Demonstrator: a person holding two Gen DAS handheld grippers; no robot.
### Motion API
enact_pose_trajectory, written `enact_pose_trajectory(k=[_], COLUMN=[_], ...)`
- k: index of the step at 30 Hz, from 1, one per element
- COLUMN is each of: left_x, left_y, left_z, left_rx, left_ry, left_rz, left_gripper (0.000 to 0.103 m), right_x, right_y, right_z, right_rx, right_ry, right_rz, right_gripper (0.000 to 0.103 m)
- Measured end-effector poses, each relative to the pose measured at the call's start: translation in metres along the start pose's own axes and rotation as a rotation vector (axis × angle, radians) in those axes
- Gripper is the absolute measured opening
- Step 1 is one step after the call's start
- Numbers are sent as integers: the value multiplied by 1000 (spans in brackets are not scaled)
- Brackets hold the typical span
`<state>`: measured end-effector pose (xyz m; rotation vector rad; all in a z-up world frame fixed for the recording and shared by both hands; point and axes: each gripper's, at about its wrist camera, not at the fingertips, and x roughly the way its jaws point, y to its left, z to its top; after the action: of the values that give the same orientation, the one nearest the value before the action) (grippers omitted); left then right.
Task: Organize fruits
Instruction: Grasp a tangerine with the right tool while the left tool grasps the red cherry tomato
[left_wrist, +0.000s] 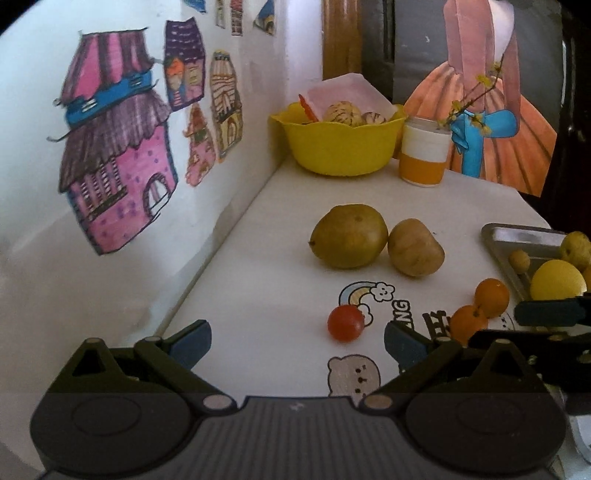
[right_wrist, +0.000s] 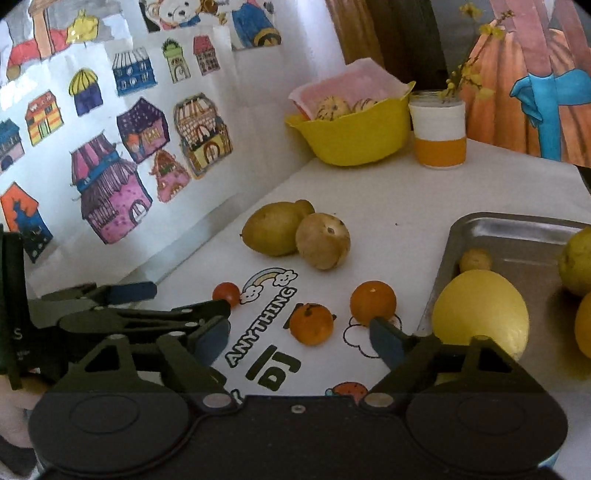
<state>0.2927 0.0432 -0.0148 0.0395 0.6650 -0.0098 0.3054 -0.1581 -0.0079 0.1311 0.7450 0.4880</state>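
My left fingers (left_wrist: 297, 341) gape wide over the table (left_wrist: 280, 258), holding nothing; a cherry tomato (left_wrist: 345, 323) lies just ahead. My right fingers (right_wrist: 299, 341) are spread too, empty, two small oranges (right_wrist: 311, 324) between them. Beyond sit two brownish fruits (left_wrist: 349, 236); right, a metal tray (right_wrist: 517, 236) of yellow fruit; farthest, a yellow bowl (left_wrist: 340, 147).

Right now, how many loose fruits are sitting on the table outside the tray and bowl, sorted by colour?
Brownish-green: 2, the larger fruit and the rounder one touching it.
Orange: 2, one nearer the metal tray, one nearer the camera.
Red: 1, a small round fruit.
Total: 5
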Motion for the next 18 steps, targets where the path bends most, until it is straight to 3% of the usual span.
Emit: enact_pose_trajectory(k=[12, 18], left_x=[9, 10], left_y=[-1, -3], left_z=[1, 1], left_rx=[4, 18], left_ry=[-5, 4], left_rz=[-36, -62], left_gripper=[79, 59], right_x=[14, 18], right_y=[4, 6], right_z=[0, 1], right_rx=[-37, -38], right_ry=[7, 17], right_rz=[-46, -48], right_gripper=[54, 47])
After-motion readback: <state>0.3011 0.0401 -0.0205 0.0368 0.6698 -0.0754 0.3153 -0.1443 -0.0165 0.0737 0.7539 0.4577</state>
